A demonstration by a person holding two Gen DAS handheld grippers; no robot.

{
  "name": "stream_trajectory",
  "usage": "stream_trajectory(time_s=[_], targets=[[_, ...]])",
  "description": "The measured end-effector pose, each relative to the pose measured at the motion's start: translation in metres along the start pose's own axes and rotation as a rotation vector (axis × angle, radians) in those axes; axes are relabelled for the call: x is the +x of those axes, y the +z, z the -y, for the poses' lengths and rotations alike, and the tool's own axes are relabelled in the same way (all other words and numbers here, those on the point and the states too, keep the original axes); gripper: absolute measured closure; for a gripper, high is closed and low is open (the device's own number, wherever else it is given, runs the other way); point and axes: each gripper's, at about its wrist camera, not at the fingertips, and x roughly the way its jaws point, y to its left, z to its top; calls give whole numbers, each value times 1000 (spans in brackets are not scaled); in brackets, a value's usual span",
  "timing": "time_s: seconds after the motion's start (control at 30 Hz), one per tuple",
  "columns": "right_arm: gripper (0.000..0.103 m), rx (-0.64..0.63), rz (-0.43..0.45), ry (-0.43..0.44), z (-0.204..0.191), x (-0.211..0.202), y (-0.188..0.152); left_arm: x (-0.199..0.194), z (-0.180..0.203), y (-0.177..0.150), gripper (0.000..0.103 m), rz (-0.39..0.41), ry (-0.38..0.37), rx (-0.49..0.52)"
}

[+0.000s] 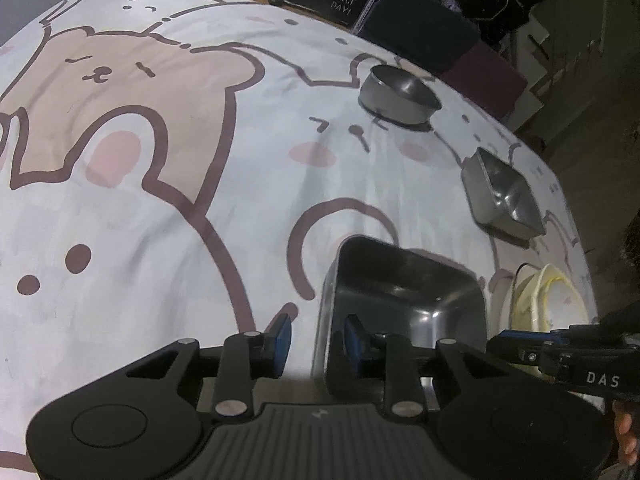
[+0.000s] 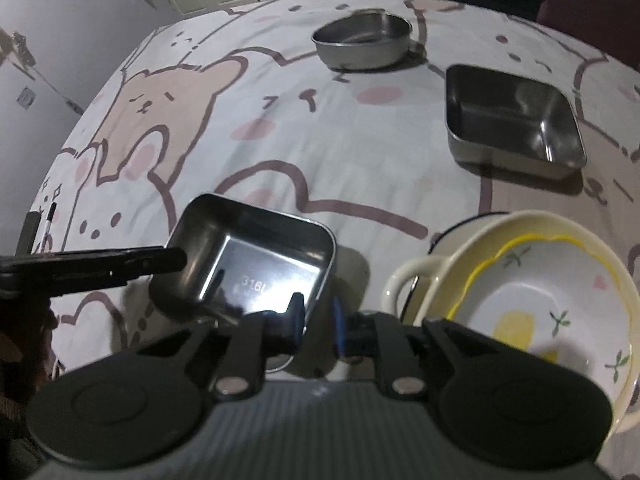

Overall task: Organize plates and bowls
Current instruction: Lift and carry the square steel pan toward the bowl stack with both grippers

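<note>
A table is seen covered with a white cloth (image 1: pixel 168 208) printed with cartoon bears and rabbits. Near the front stands a square metal tray (image 1: pixel 404 312), stamped with figures on its floor.

The left gripper (image 1: pixel 316 338) is seen straddling the tray's left wall: one blue pad (image 1: pixel 282 334) stands outside, clear of the metal, and the other is inside. A gap shows between pad and wall, so the claw is released, not pressing.

The right gripper (image 2: pixel 316 316) is placed over the tray's near right corner, one pad inside the rim and one outside. Its jaws are parted a little and the rim is seen between them; no firm squeeze is visible, so it is taken as released.

Just to the right of the tray a stack of cream bowls (image 2: pixel 540 300) is found, the top one painted with yellow patches and green sprigs, with a handled cream dish beneath.

Farther back, a second square metal tray (image 2: pixel 516 120) is set on the right, and a round metal bowl (image 2: pixel 362 42) lies beyond it, well apart.
</note>
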Motion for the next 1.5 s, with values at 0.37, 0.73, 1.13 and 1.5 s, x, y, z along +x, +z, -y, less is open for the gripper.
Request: stream_trajectory(time_s=[0.37,0.73,1.13,1.5], targets=[[90,-73,-50,16,-21,25,1,-6,-9,-1,74,8,31,-3],[54,-82,30,25,-15,-1,3,-34,11,6,44,80,27,69],[0,-46,373,-91,34,-81,18,-54,86,40,0,256,-37,137],[0,123,445,-220,133,-70,47,19,160,69,0,204,-120,120]])
